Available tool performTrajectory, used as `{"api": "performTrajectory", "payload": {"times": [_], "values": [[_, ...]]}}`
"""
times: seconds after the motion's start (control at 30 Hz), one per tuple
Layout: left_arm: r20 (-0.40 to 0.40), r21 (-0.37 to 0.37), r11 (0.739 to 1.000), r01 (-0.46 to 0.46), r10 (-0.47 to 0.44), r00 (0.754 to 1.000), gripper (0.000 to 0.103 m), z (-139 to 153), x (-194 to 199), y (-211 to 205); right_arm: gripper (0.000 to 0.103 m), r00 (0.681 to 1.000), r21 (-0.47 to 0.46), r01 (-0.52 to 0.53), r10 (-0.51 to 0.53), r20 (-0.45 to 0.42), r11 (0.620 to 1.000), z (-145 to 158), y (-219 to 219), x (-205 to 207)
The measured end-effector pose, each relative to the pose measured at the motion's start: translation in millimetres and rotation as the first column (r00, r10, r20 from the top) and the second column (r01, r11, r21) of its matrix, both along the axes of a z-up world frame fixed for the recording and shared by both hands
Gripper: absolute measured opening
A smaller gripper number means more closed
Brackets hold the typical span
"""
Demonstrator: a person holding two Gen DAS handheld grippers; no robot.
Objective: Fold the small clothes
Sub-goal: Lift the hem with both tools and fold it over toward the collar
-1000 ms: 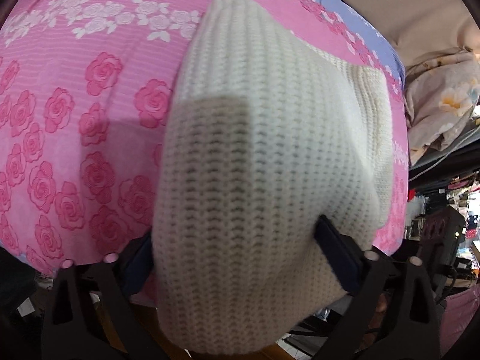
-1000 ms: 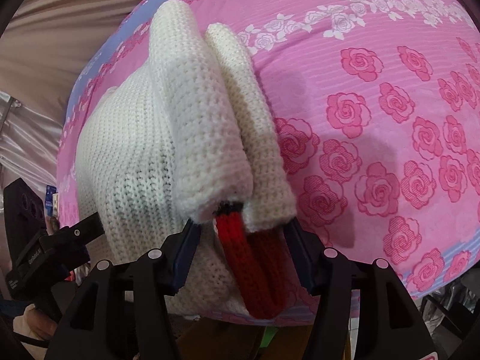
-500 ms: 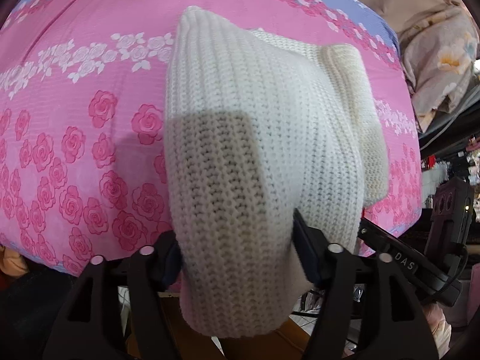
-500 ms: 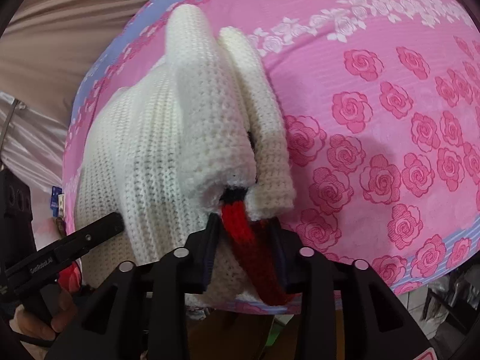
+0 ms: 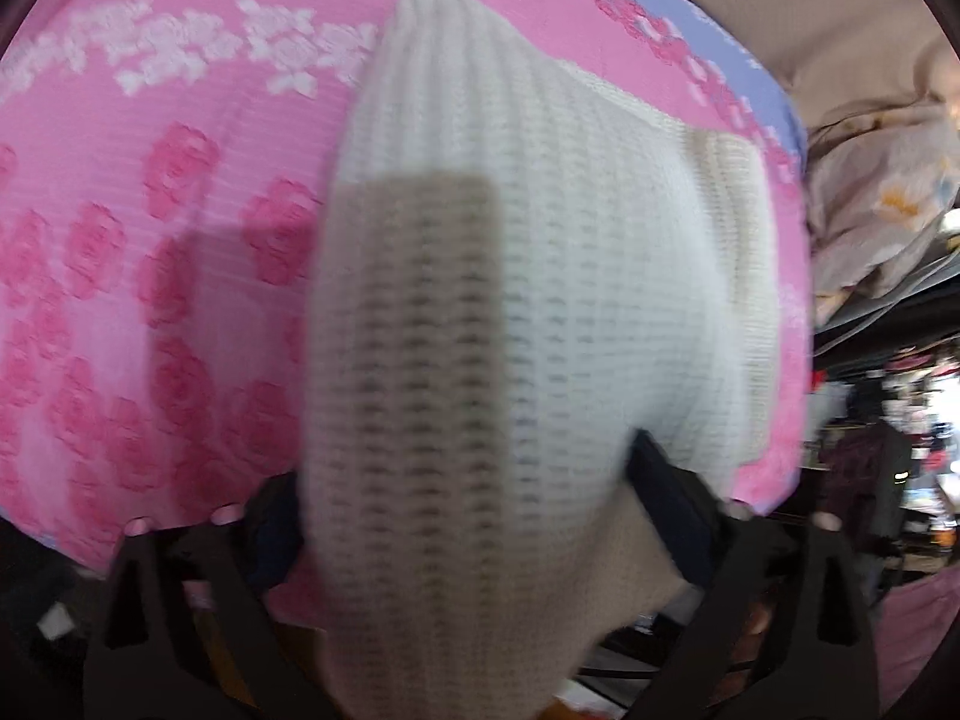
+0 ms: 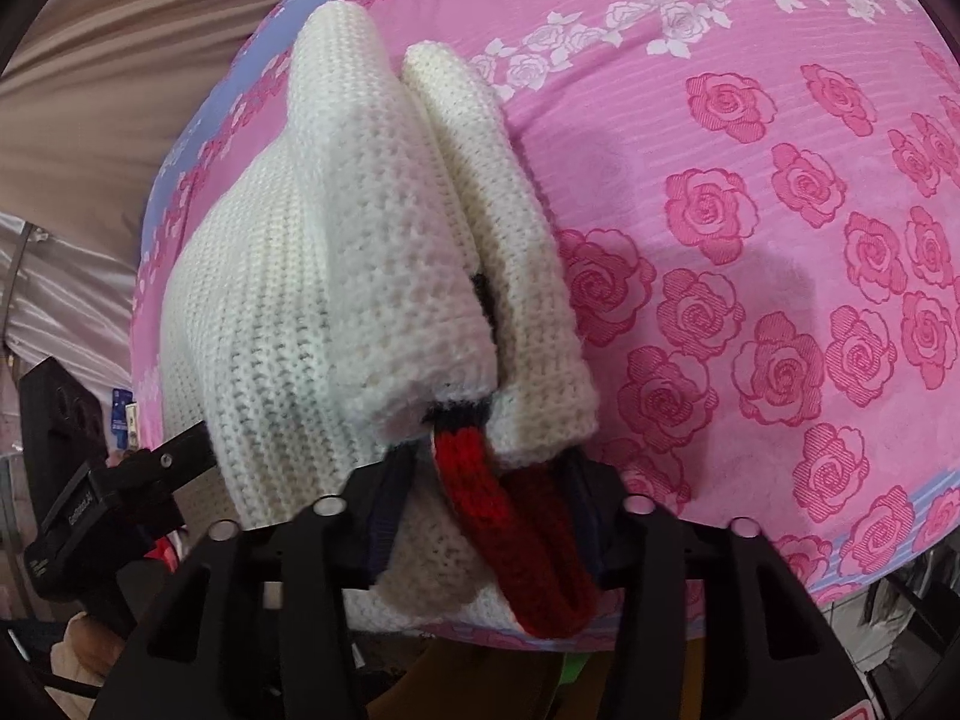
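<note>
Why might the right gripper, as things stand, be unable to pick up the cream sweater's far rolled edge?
Probably not: the right gripper is shut on the cream knit sweater at its red trim, so its jaws are occupied.

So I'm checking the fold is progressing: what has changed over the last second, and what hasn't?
Little. The left gripper widened again after narrowing half a second ago, and its view shifted and blurred. The right gripper drew closer together on the cream knit sweater by its red cuff, then eased slightly. Unchanged: both grippers keep hold of the sweater, folded over the pink rose bedsheet.
</note>
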State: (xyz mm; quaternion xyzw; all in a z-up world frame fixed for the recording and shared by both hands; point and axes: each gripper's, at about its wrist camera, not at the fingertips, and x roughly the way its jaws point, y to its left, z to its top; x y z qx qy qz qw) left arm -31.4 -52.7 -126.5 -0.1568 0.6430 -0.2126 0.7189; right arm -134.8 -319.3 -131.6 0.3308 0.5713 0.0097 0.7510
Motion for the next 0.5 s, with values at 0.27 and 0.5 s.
{"api": "performTrajectory", "payload": {"times": [0.27,0.5], "values": [[0.076,-0.103,0.988,0.115,-0.107,0.991,0.047,88,-10,-13,0.020,0.968,0.023,-0.045,0.037,0.248,0.999,100,4,-14],[0.306,-0.228,0.954,0.192,-0.117,0.945,0.043,207,-9,1,0.019,0.856,-0.031,-0.031,0.043,0.516,0.999,216,9,-21]]}}
